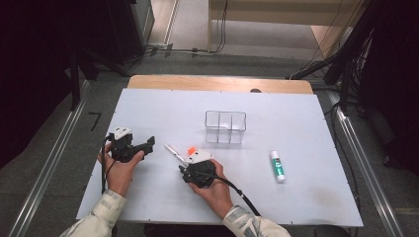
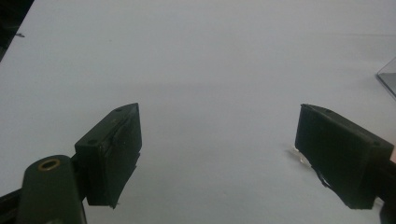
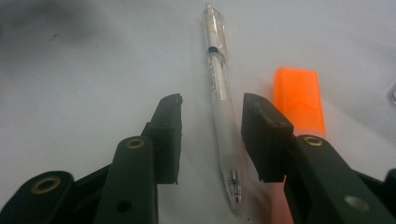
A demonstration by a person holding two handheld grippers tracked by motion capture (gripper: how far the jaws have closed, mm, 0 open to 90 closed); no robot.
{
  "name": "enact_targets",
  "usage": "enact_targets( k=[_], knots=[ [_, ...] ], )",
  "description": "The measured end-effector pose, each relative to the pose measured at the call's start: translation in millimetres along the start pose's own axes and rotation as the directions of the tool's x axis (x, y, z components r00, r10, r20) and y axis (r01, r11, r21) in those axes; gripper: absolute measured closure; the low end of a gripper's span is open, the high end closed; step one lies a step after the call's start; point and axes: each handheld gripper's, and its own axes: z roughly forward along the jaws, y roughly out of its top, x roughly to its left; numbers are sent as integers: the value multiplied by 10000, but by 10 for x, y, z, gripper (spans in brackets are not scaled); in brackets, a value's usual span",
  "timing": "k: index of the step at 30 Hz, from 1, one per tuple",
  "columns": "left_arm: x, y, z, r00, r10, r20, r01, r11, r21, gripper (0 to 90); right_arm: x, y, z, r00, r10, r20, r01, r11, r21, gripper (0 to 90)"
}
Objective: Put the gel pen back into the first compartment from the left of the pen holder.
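Note:
A clear pen [image 3: 223, 116] lies on the white table [image 1: 296, 123], pointing away between the jaws of my right gripper [image 3: 212, 100]. Both jaws stand a little off the pen, with table showing on each side, so this gripper is open. An orange highlighter [image 3: 299, 95] lies just outside the right jaw, partly hidden by it. In the high view the pen [image 1: 173, 151] and highlighter [image 1: 190, 149] lie at the front middle, with the right gripper [image 1: 185, 162] over them. My left gripper [image 1: 148, 143] sits at the front left, open wide [image 2: 219, 112] over bare table.
A clear divided container [image 1: 225, 127] stands at the table's middle, just behind the pen; its corner [image 2: 390, 79] shows at the right edge of the left gripper view. A white and green glue stick [image 1: 277, 166] lies to the right.

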Motion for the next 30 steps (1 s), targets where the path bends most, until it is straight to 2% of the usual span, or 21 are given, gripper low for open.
enact_targets(
  k=[8,12,21,30],
  knots=[
    [0,0,-2,10000,9,-4,-9,10000,-2,154,-5,2,18,9997,-23,245,16,9997,254,672],
    [-3,0,-2,10000,10,-4,-10,10000,-32,154,-1,-3,12,9997,71,232,-77,9997,251,772],
    [0,1,-2,10000,14,-14,-14,10000,-41,154,-6,-3,9,9997,83,211,-88,9997,208,788],
    [7,3,-3,10000,-79,-53,78,9999,-148,154,-6,7,-17,9999,125,-108,-124,9999,84,790]
  ],
)
